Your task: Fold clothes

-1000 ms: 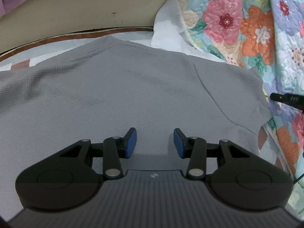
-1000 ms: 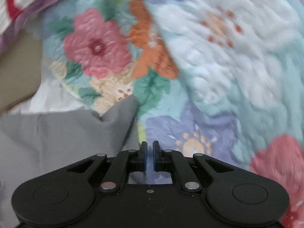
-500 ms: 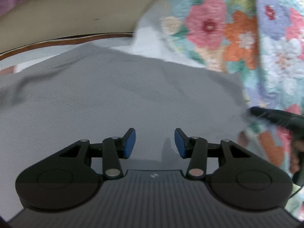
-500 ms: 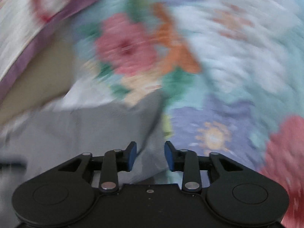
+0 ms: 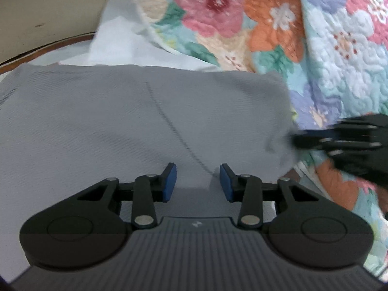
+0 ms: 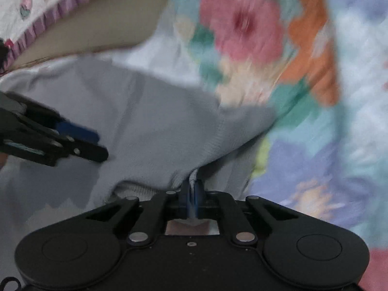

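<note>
Right gripper (image 6: 193, 191): two black linkage arms with round silver pivot pins are carrying blue pads, which are pressing together on a bunched edge of the grey garment (image 6: 155, 121). A thin ridge of ribbed knit is squeezing up between the pads, and the cloth is fanning out from the pinch in soft folds toward the upper left. In the left wrist view this gripper (image 5: 300, 140) is appearing blurred at the garment's right edge.

Left gripper (image 5: 197, 183): same black linkage and blue pads, above a ribbed grey housing. Its jaws are standing spread apart, nothing between them, and are hovering over the garment's near portion. In the right wrist view it (image 6: 97, 143) is showing at the left, over the cloth, again blurred.

Grey garment (image 5: 121, 126): a fine, waffle-like knit in uniform mid-grey, lying mostly flat across the surface, with a dark curved seam running diagonally down toward the left gripper. Its right corner is rounding off where the right gripper is holding it.

Surroundings: a quilted floral coverlet (image 5: 315, 36) with puffy stitched flowers in pink, orange and lavender on pale blue is lying to the right; a white sheet (image 5: 116, 41) is showing beyond the garment's far edge; a plain beige panel (image 5: 53, 7) is rising behind.
</note>
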Motion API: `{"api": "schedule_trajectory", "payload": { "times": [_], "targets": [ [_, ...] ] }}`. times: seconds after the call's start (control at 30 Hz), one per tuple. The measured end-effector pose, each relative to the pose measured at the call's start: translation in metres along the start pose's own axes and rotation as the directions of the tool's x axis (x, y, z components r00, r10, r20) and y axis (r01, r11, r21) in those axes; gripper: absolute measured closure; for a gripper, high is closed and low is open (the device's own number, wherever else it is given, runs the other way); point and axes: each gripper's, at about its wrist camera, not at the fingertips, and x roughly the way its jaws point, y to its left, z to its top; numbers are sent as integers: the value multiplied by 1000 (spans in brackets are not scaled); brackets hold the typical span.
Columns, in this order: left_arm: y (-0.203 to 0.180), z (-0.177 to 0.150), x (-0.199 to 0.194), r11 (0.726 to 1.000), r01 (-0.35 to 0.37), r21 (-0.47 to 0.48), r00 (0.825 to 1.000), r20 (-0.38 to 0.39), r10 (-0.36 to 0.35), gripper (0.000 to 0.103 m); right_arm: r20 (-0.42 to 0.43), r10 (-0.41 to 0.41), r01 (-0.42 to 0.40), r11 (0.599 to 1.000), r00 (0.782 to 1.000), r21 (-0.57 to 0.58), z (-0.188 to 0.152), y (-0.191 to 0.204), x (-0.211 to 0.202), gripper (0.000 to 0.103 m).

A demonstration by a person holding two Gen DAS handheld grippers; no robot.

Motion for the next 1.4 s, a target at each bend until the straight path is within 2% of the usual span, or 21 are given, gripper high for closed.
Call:
{"api": "schedule_trajectory", "payload": {
  "times": [0.13,0.23,0.37,0.47,0.53,0.57,0.6,0.63,0.67,0.77,0.87,0.93,1.03,1.1,1.17,1.23,1.33,1.4],
  "targets": [
    [6,-2,-6,999,-40,8,999,15,40,64,40,-96,92,992,995,88,-23,-5,-32,99],
    [6,-3,-9,998,-56,6,998,14,56,64,-33,-78,81,993,996,91,-41,-7,-28,99],
    [5,-8,-17,996,-88,15,996,6,87,62,-150,-99,110,991,984,73,-48,-6,-17,102],
    [10,-11,-30,997,-81,16,996,-20,82,61,-174,-138,153,985,975,75,-40,-5,-21,103],
    [20,-14,-47,1000,-10,-11,998,-65,9,60,-152,-157,162,987,976,22,-28,0,-27,91],
    [25,-15,-55,999,25,-26,996,-87,-28,59,-126,-172,166,985,977,-51,-21,7,-31,76],
    [32,-17,-65,998,50,-38,994,-96,-53,58,-95,-188,175,975,977,-136,-14,14,-36,66],
    [40,-20,-78,997,62,-47,994,-92,-66,58,-68,-200,185,964,977,-189,-7,20,-41,61],
    [50,-23,-90,998,46,-52,995,-82,-50,57,-49,-199,186,961,979,-204,2,24,-44,61],
    [90,-27,-125,994,-98,-53,995,-31,96,56,38,-135,140,962,990,-235,30,41,-47,61],
    [135,-32,-158,967,-236,-100,971,16,239,52,127,-49,84,955,991,-286,52,65,-36,61],
    [171,-33,-178,945,-274,-181,957,48,287,52,146,29,20,947,989,-321,67,81,-25,57],
    [219,-28,-198,907,-298,-297,937,90,337,49,136,111,-56,933,984,-355,89,102,-7,56],
    [237,-22,-199,891,-335,-306,922,88,377,49,118,143,-91,927,983,-365,103,116,6,56],
    [249,-15,-191,898,-346,-273,923,76,378,49,89,157,-115,926,984,-361,116,128,22,56],
    [259,-14,-178,906,-338,-255,933,36,358,49,62,167,-134,922,984,-364,127,141,39,56],
    [269,-13,-159,899,-367,-241,927,-12,375,49,38,175,-149,919,984,-365,142,154,70,56],
    [272,-10,-151,904,-370,-214,926,-3,378,48,23,179,-158,918,984,-364,152,162,91,56]
  ]
}}
